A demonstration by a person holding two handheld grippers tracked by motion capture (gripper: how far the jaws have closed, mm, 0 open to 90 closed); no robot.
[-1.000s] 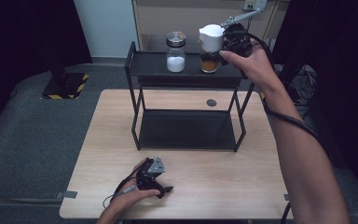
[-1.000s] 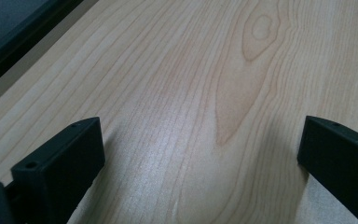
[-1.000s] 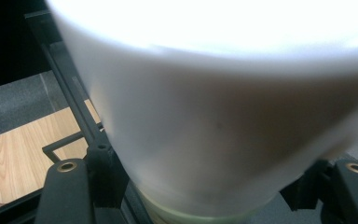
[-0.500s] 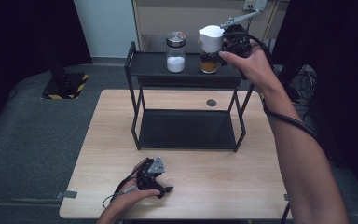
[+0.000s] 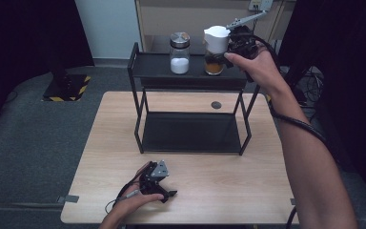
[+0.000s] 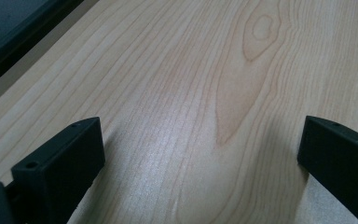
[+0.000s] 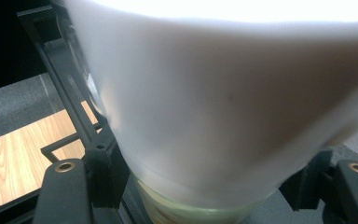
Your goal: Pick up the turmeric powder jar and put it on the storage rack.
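The white funnel [image 5: 217,38] is clasped upright over the amber jar [image 5: 214,64] by the right gripper [image 5: 228,46] (left gripper [image 5: 164,191] wide, far off).

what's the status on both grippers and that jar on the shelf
Right gripper shut on white-lidded jar atop black shelf. Left gripper open, low over wooden table. Glass jar of white powder stands beside, apart.

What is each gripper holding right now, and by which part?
The right gripper clamps the white-capped jar on the rack's top shelf, at the neck just under its white cap. The left gripper is open over bare tabletop.
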